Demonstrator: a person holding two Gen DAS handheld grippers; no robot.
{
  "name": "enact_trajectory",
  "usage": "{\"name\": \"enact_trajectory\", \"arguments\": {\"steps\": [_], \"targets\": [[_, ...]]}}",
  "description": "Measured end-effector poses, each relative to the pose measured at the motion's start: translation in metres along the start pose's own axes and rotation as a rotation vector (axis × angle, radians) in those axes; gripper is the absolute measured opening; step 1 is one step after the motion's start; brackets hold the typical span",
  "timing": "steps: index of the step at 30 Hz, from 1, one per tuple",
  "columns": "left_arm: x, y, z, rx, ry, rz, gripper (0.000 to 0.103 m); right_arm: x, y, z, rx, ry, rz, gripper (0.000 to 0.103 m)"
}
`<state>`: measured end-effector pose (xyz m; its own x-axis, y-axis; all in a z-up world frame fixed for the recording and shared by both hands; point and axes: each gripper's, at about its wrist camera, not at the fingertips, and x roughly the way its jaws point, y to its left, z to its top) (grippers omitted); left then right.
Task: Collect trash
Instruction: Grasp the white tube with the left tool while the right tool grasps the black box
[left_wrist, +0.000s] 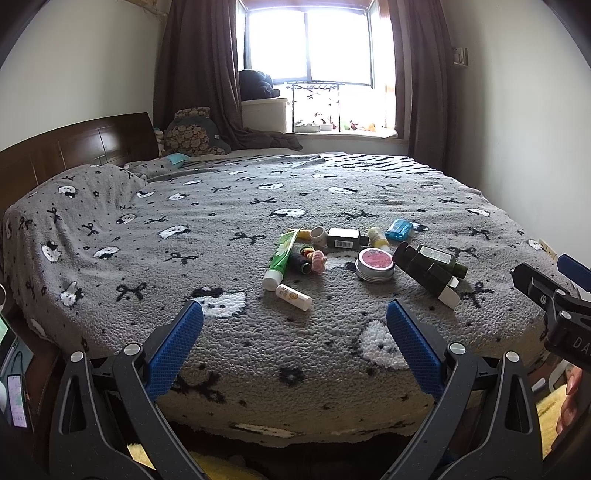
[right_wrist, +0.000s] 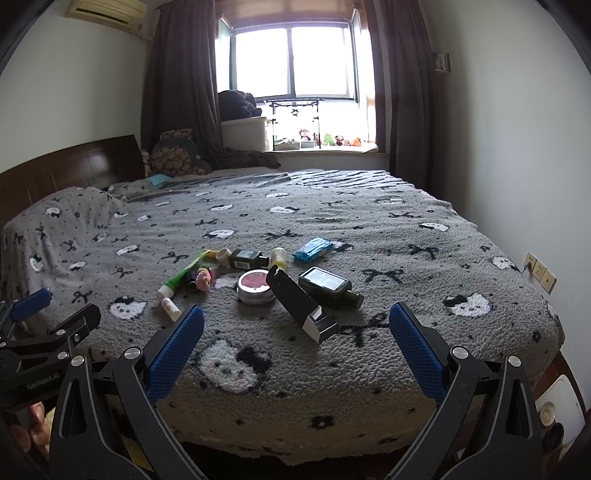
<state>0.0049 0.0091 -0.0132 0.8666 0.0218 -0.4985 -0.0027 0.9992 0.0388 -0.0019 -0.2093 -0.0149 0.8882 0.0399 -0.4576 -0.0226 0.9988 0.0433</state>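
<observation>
Small items lie in a cluster on the grey blanket (left_wrist: 147, 229) of a bed: a green tube (left_wrist: 282, 256), a white lip-balm stick (left_wrist: 293, 297), a round pink-lidded tin (left_wrist: 375, 264), a long dark box with a white end (left_wrist: 428, 275), a dark green bottle (right_wrist: 327, 286), a blue packet (left_wrist: 399, 229), a black box with a barcode (left_wrist: 343, 238) and a pink hair tie (left_wrist: 317, 260). My left gripper (left_wrist: 295, 325) is open and empty, short of the cluster. My right gripper (right_wrist: 295, 328) is open and empty, near the long dark box (right_wrist: 299, 306).
A wooden headboard (left_wrist: 74, 147) and pillows stand at the left. A window (left_wrist: 310, 44) with dark curtains is behind the bed. A white wall runs along the right with sockets (right_wrist: 539, 271). The bed's front edge lies just below both grippers.
</observation>
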Motion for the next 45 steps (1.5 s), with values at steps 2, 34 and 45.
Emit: {"name": "enact_trajectory", "arguments": {"steps": [2, 34, 45], "targets": [[0.006, 0.003, -0.003, -0.005, 0.010, 0.005, 0.095, 0.006, 0.000, -0.003, -0.003, 0.016, -0.002, 0.100], [0.149, 0.019, -0.030, -0.027, 0.253, -0.025, 0.094, 0.140, -0.022, -0.025, 0.044, 0.210, -0.003, 0.100], [0.215, 0.016, -0.012, -0.058, 0.314, -0.018, 0.088, 0.205, -0.004, -0.013, -0.051, 0.273, -0.017, 0.089]]}}
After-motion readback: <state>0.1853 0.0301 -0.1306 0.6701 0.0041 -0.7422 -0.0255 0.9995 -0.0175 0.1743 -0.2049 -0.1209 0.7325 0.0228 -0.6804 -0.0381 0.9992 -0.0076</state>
